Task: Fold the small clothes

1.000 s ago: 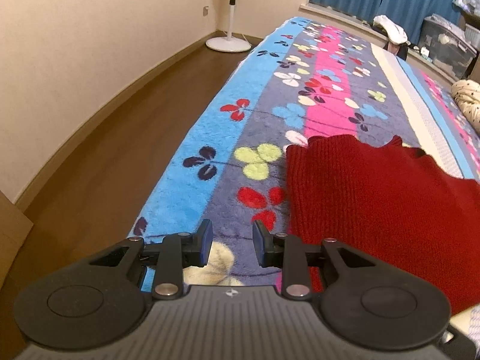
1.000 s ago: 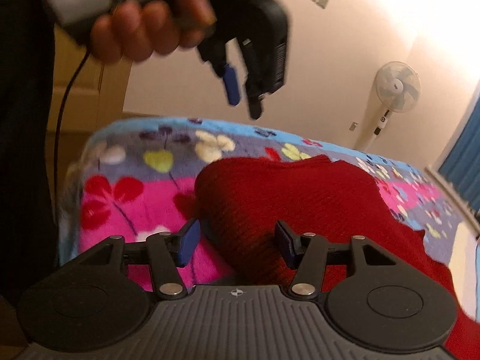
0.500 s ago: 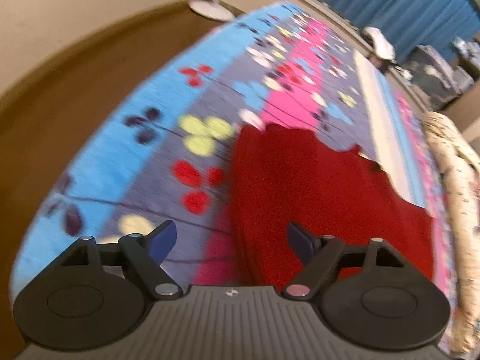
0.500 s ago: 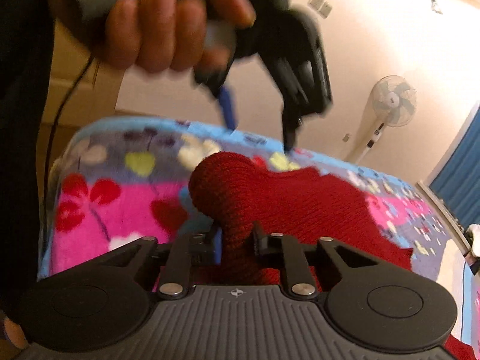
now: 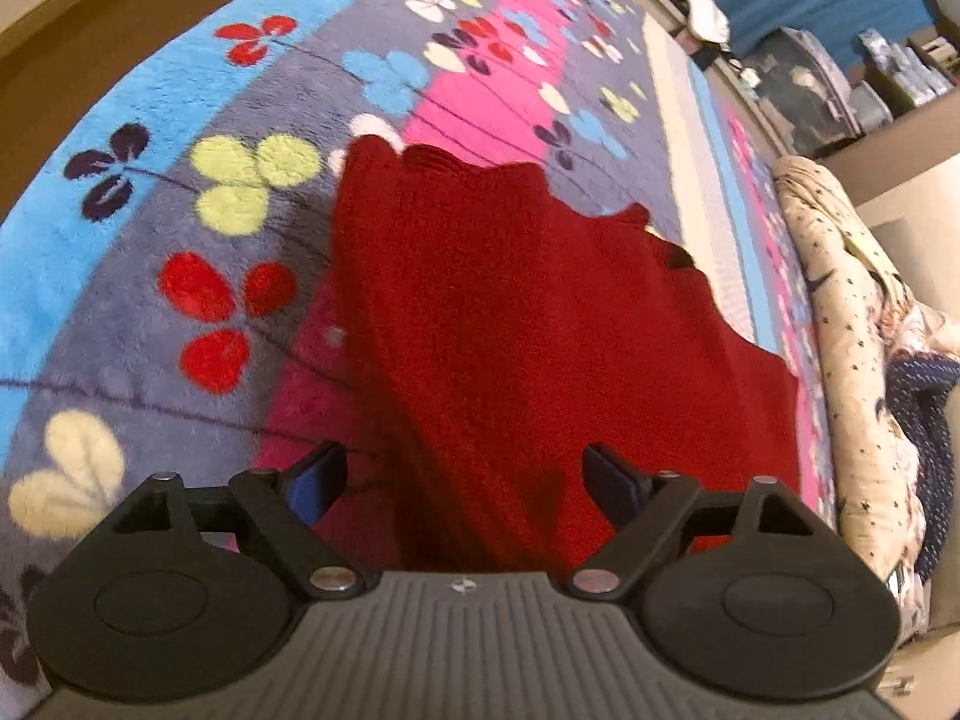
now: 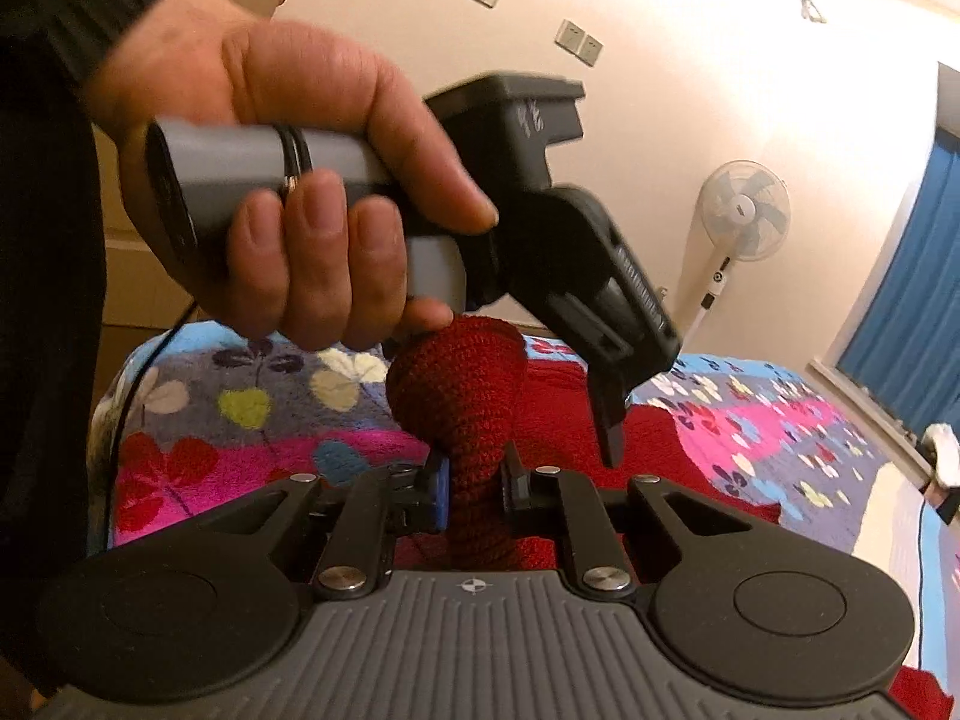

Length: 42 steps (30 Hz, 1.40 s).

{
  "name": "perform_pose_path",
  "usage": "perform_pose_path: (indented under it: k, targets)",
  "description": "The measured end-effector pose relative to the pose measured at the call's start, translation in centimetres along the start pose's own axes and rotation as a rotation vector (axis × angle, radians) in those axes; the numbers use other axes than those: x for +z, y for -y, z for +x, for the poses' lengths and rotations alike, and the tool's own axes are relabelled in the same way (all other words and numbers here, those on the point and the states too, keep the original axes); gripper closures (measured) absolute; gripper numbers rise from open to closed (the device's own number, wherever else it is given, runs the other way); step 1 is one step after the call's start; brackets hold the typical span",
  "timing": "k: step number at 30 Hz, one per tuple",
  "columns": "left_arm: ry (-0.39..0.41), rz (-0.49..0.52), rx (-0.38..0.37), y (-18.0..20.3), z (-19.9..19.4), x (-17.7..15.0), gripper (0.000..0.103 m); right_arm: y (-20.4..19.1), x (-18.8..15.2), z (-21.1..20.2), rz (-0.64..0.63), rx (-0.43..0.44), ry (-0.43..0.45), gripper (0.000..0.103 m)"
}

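A red knit garment (image 5: 528,324) lies spread on a floral blanket (image 5: 198,120) on the bed. My left gripper (image 5: 465,480) is open, its jaws wide apart just above the garment's near edge. My right gripper (image 6: 474,483) is shut on a bunched corner of the red knit garment (image 6: 462,396) and holds it lifted off the blanket. In the right wrist view the left gripper (image 6: 606,414), held in a hand, hangs just above and behind that lifted corner, pointing down.
A cream patterned duvet (image 5: 852,324) lies along the bed's right side. A standing fan (image 6: 741,222) is by the far wall, blue curtains (image 6: 906,324) at the window, and storage boxes (image 5: 810,90) beyond the bed. Brown floor (image 5: 72,42) runs on the left.
My right gripper closed on the garment's corner and lifted it. My left gripper opened wide and swung from the blanket's left side over the red garment.
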<state>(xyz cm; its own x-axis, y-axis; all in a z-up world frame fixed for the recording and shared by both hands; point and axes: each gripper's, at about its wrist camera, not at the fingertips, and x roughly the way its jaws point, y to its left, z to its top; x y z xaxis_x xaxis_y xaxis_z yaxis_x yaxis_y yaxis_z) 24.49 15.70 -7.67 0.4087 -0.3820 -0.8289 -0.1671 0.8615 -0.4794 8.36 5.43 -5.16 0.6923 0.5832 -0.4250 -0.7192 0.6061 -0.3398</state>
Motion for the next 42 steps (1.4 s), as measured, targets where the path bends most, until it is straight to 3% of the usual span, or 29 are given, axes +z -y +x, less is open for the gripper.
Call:
perform_pose_path:
  k: [3, 6, 10, 12, 14, 17, 22, 31, 37, 42]
  targets:
    - [-0.013, -0.050, -0.023, -0.5, 1.0, 0.8, 0.016, 0.5, 0.1, -1.1, 0.020, -0.011, 0.021, 0.088]
    - [-0.016, -0.037, -0.054, 0.3, 2.0, 1.4, 0.020, 1.4, 0.3, -1.9, 0.060, -0.015, 0.028, 0.088]
    - [-0.009, -0.067, -0.093, 0.8, 3.2, 2.1, 0.042, 1.9, 0.1, -3.1, 0.103, -0.021, 0.034, 0.088]
    - [-0.008, -0.052, -0.085, 1.3, 3.6, 2.2, 0.047, 1.8, 0.0, -3.6, 0.107, -0.025, 0.031, 0.088]
    - [-0.002, -0.031, -0.085, 1.6, 3.4, 2.2, 0.059, 1.8, -0.3, -4.0, 0.108, -0.024, 0.028, 0.088]
    - [0.032, -0.019, -0.120, 1.7, 2.1, 1.8, 0.066, 1.8, -0.1, -4.2, 0.124, -0.020, 0.030, 0.088]
    - [0.091, 0.022, -0.194, 1.2, -1.7, 0.4, 0.068, -0.3, 2.3, -4.9, 0.077, 0.001, 0.058, 0.089]
    - [0.266, -0.110, -0.303, -4.2, -11.0, -3.1, 0.068, -3.5, 8.1, -7.7, 0.099, 0.097, 0.142, 0.089]
    - [0.198, -0.067, -0.188, -2.2, -9.1, -3.1, 0.067, -0.6, 6.9, -7.8, 0.207, 0.161, 0.040, 0.089]
    - [0.222, 0.043, -0.223, 2.1, -7.7, -3.5, 0.066, 4.4, 4.6, -9.7, 0.227, 0.164, 0.003, 0.089]
